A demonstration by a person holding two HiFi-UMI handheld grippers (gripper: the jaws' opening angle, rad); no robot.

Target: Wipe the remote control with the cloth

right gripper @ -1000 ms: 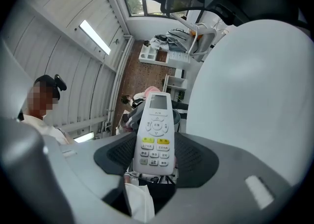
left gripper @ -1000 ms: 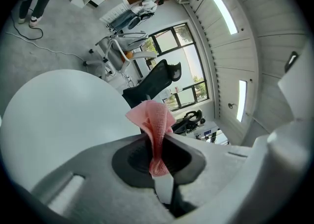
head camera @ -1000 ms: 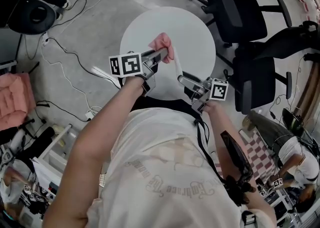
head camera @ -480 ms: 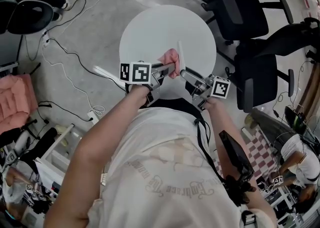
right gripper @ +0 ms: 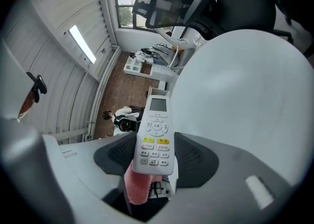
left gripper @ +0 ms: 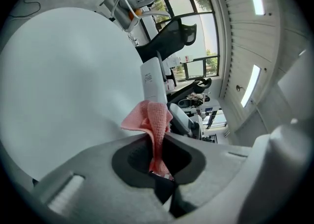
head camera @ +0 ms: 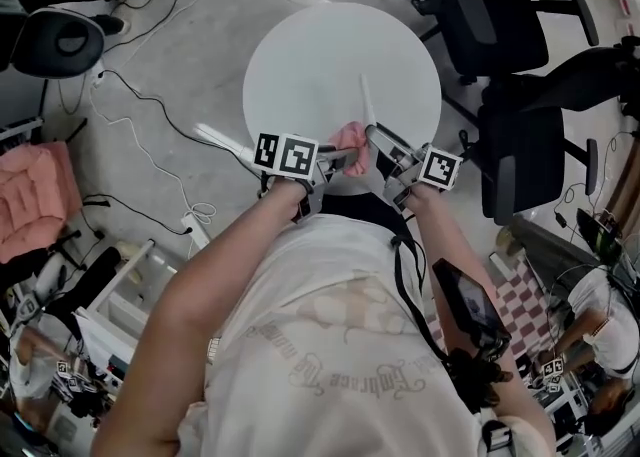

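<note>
**Item 1. Left gripper** (left gripper: 156, 155): jaws clenched on a fold of the pink cloth (left gripper: 153, 120). The rest of the cloth bunched out ahead of them and pressed against the lower part of the remote control (left gripper: 151, 83).

**Item 2. Right gripper** (right gripper: 156, 161): jaws closed on the lower end of the white remote control. It was held aloft, button face towards that gripper's camera and display end pointing away.

**Item 3. Setting:** both grippers were close together over the near edge of a round white table (head camera: 320, 50). Black office chairs (head camera: 485, 5) stood to the right of the table, and cables (head camera: 130, 105) trailed over the floor to the left.

**Condition of task:** judged under way.
- The cloth was in contact with the remote's back, low down near the gripped end.
- No cloth lay on the button face or the display end, so these were judged yet to be covered.
- How clean any part had become could not be told.

**Notes by view:**
- The right gripper view alone showed the keypad, two yellow buttons and the small screen. There the cloth showed only as a pink wad beneath the remote.
- The left gripper view alone showed the cloth pinched between its jaws and the remote's plain side with a small printed label, but no buttons.
- The head view alone showed the two grippers side by side, and the remote as a thin white bar projecting over the table.
</note>
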